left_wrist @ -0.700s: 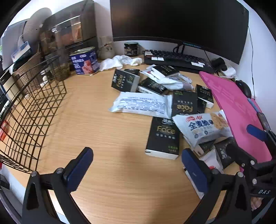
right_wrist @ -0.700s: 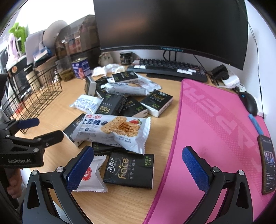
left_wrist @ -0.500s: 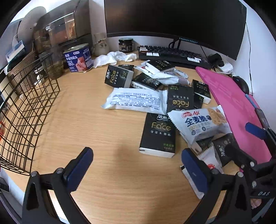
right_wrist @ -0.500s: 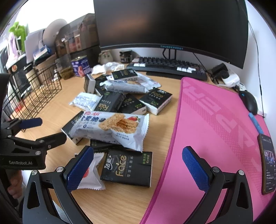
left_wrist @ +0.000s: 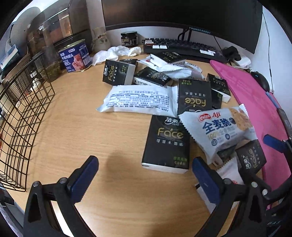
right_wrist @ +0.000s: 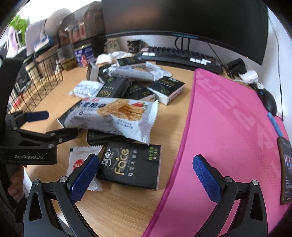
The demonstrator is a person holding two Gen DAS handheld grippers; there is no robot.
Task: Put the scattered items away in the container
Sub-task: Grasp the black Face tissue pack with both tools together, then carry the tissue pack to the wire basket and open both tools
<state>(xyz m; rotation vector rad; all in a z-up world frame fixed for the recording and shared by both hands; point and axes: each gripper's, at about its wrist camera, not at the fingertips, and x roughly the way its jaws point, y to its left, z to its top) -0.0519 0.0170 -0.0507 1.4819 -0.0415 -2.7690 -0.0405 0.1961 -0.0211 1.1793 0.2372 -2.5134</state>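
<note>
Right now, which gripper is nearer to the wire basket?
Left. The left gripper hangs open over bare desk with the wire basket just to its left. The right gripper hovers over the snack pile by the pink mat, farther from the basket.

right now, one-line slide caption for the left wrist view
Open left tongs hover over a wooden desk strewn with black tissue packs and white snack bags, beside a black wire basket.

Office desk, curved monitor (left_wrist: 182,14), keyboard (left_wrist: 184,47), pink desk mat (right_wrist: 228,127)
</note>
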